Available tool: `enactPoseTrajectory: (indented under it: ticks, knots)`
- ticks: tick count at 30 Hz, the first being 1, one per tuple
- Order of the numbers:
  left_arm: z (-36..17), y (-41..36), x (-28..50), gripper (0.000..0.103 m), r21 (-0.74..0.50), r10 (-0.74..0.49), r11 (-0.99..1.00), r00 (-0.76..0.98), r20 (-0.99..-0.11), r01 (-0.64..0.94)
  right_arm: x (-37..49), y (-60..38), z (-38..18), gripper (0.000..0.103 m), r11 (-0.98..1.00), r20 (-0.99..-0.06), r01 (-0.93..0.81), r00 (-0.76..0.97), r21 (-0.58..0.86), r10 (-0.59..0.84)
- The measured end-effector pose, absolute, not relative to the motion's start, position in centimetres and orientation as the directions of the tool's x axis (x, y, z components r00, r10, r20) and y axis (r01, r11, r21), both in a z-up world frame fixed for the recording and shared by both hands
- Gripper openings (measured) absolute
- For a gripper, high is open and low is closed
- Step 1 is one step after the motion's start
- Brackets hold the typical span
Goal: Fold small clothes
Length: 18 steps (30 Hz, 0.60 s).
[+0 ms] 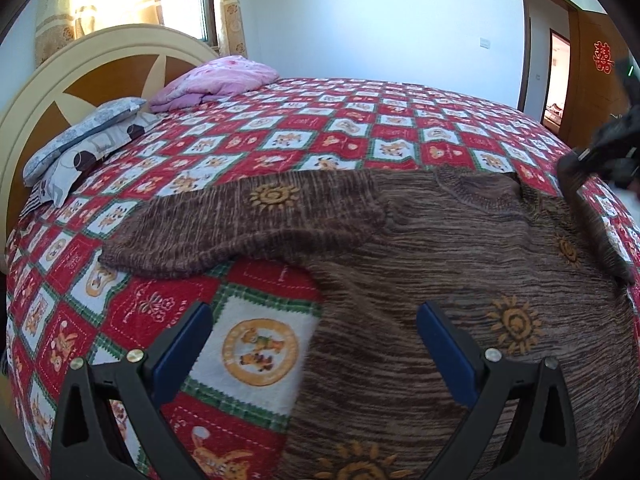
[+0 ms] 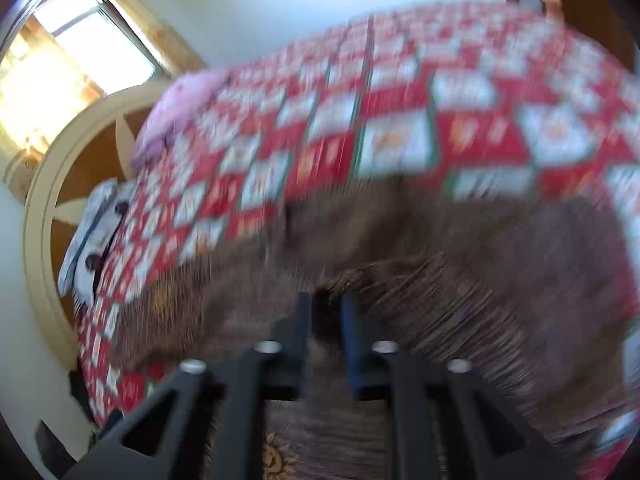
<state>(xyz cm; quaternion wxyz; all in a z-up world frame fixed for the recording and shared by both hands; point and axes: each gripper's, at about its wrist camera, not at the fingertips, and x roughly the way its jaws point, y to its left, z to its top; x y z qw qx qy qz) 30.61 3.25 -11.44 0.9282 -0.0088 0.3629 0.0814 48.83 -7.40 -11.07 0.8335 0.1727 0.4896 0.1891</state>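
Note:
A brown knit sweater (image 1: 440, 240) with orange sun motifs lies on the bed, its left sleeve (image 1: 240, 224) spread out to the left. My left gripper (image 1: 314, 320) is open and empty, hovering above the sweater's left edge. My right gripper (image 2: 326, 304) is shut on the sweater (image 2: 460, 280), holding a lifted piece of the knit. In the left wrist view the right gripper (image 1: 576, 168) shows at the far right, lifting the right sleeve (image 1: 592, 224). The right wrist view is motion-blurred.
A red and white patchwork quilt (image 1: 280, 144) covers the bed. Grey pillows (image 1: 84, 140) and a pink folded blanket (image 1: 216, 80) lie by the headboard (image 1: 80, 68). A doorway (image 1: 556, 80) is at the far right.

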Motion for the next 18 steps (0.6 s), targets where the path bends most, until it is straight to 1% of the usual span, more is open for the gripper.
enactPoseTrajectory:
  ticks: [1,2,4,7,9,12,14,18]
  knots:
    - [-11.5,3.4,30.5,0.103,0.046,0.147,0.986,0.722,-0.676,-0.158,48.2,-6.7,-12.3,0.053,0.861,-0.756,-0.153,0.423,0.484,0.500]
    - [-11.4,3.5,30.5,0.103,0.062,0.160,0.985,0.720,-0.675,-0.161,47.2,-6.3,-13.0,0.057,0.853,-0.752,-0.172,0.408,0.493,0.518]
    - [-11.1,3.6,30.4,0.103,0.078,0.163,0.986,0.724,-0.670,-0.150,45.0,-6.8,-12.9,0.057,0.855,-0.743,-0.221,0.424,0.469,0.518]
    - [-10.7,3.5,30.5,0.103,0.074,0.142,0.989,0.726,-0.673,-0.125,41.5,-9.3,-11.5,0.057,0.891,-0.726,-0.266,0.517,0.367,0.454]
    - [-10.5,2.8,31.0,0.103,0.069,0.122,0.992,0.720,-0.683,-0.102,40.0,-11.8,-10.8,0.057,0.926,-0.716,-0.243,0.588,0.289,0.378]
    - [-9.9,0.9,32.4,0.103,0.000,0.020,1.000,0.706,-0.708,-0.029,38.1,-15.8,-10.0,0.057,0.977,-0.688,-0.158,0.695,0.140,0.211]
    - [-9.3,-0.9,33.4,0.103,-0.037,-0.035,0.999,0.698,-0.715,0.013,37.2,-17.8,-10.1,0.057,0.990,-0.675,-0.126,0.724,0.068,0.138]
    - [-8.4,-5.6,35.4,0.103,-0.019,-0.074,0.996,0.707,-0.703,0.085,36.4,-20.0,-11.5,0.057,0.996,-0.661,-0.082,0.745,0.043,0.089]
